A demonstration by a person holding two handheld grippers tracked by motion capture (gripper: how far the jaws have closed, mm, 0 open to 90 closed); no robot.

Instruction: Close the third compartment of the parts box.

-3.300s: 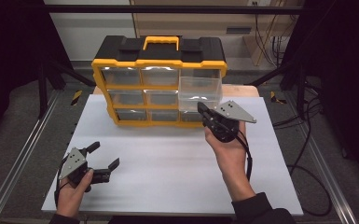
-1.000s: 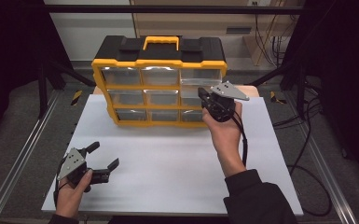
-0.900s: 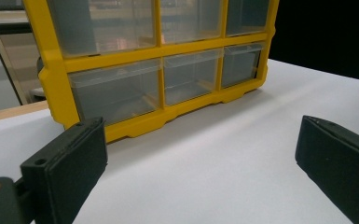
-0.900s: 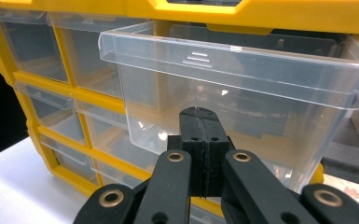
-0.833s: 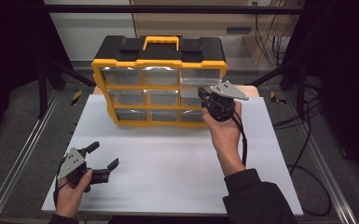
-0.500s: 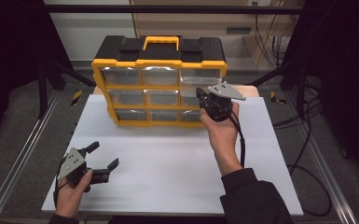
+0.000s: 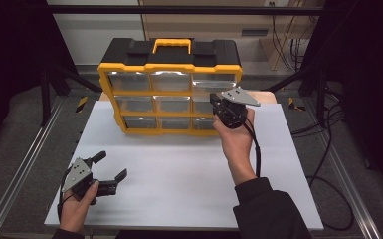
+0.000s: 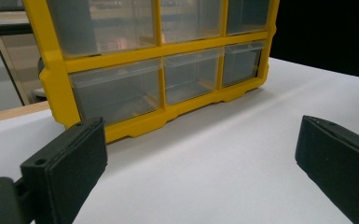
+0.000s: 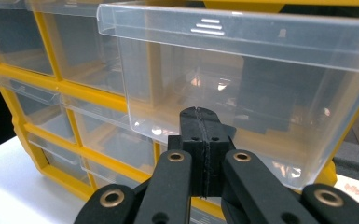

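Near left, the left gripper (image 7: 108,168) rests on the white board (image 7: 179,189), its jaws wide apart with nothing between. Farther right, the right gripper (image 9: 200,122), jaws pressed together, seems to touch the front of the clear drawer (image 9: 242,88) pulled out from the far organiser's (image 7: 129,67) right column
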